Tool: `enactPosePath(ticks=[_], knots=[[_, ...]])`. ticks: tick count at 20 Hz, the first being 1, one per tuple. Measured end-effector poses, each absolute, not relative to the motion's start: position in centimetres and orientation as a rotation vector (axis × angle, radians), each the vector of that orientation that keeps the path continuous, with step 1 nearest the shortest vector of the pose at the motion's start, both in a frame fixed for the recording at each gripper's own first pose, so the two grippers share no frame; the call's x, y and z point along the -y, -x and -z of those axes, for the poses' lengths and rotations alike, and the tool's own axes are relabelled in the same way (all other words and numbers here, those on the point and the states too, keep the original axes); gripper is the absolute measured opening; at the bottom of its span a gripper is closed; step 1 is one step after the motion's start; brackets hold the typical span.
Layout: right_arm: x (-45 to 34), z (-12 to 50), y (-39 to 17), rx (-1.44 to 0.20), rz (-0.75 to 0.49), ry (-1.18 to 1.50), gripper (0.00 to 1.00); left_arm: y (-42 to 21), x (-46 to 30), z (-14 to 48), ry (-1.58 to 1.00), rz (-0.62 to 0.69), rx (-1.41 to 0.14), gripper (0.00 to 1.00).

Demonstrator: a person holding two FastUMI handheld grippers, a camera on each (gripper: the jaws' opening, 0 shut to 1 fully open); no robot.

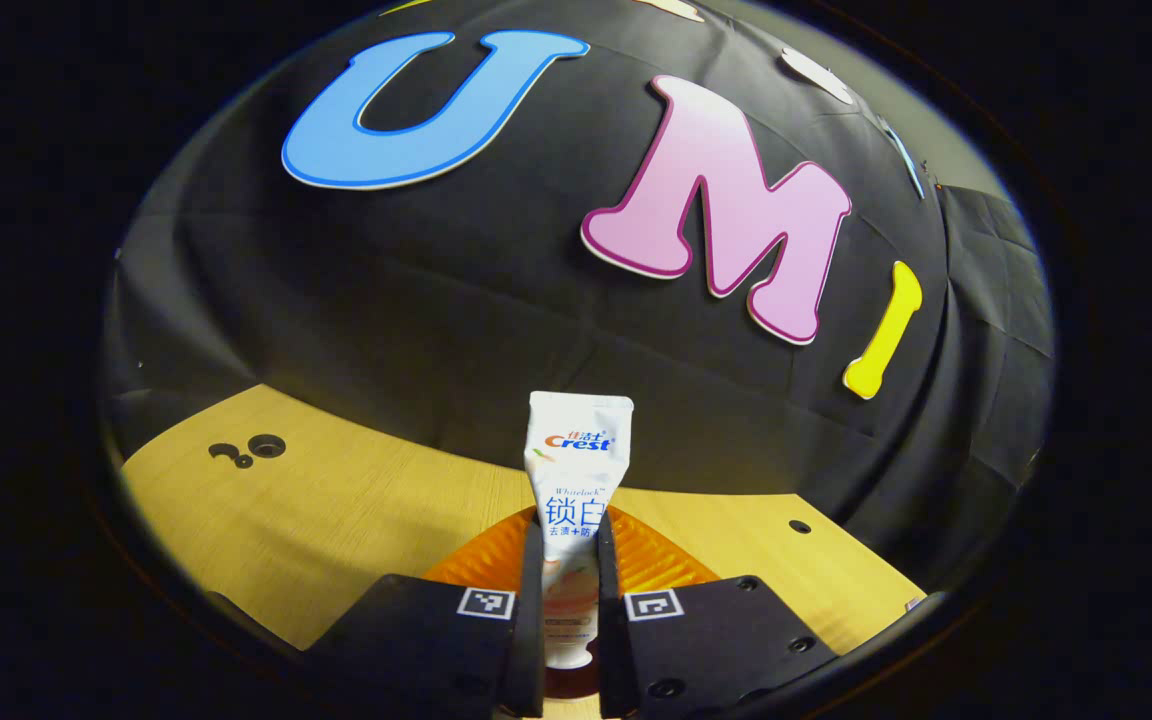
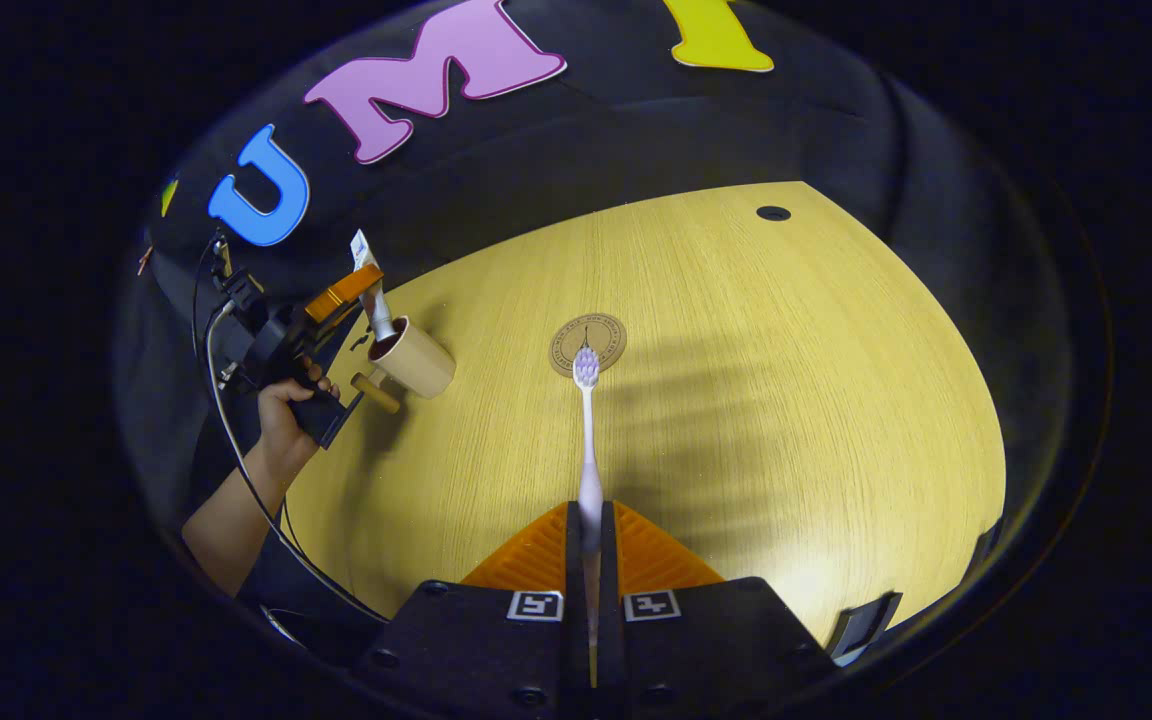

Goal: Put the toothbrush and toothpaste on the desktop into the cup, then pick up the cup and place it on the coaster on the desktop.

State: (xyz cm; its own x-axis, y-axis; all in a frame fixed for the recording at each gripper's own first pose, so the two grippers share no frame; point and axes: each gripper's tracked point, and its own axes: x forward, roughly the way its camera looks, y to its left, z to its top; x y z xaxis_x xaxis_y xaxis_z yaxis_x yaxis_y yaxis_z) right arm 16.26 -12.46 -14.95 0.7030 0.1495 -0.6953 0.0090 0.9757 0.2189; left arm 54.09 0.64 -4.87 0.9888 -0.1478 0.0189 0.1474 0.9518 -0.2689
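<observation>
My left gripper (image 1: 571,535) is shut on a white toothpaste tube (image 1: 577,450), held upright with its cap end down. In the right gripper view that tube (image 2: 372,290) hangs with its cap at the mouth of a wooden cup (image 2: 421,362), which has a short handle (image 2: 376,392); a hand holds the left gripper (image 2: 336,295) above it. My right gripper (image 2: 590,515) is shut on the handle of a white toothbrush (image 2: 587,430), whose bristle head points forward over a round brown coaster (image 2: 588,340) lying flat mid-table.
The light wooden tabletop (image 2: 786,400) has a small round hole (image 2: 773,213) at the far side and more holes (image 1: 256,448) at the left. Black cloth walls close in behind the table. A cable (image 2: 236,450) trails from the left gripper.
</observation>
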Motion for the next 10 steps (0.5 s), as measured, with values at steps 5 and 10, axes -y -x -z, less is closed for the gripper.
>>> enactPosePath(ticks=[5, 10], knots=[[12.7, 15.2, -17.2, -0.796, -0.071, -0.229, 0.07, -53.6, -0.1, 7.1, 0.231, 0.139, -0.047, 0.3], [11.7, 15.2, -18.5, -0.795, -0.091, -0.241, 0.07, -51.8, 0.2, 6.6, 0.172, 0.146, -0.044, 0.69]])
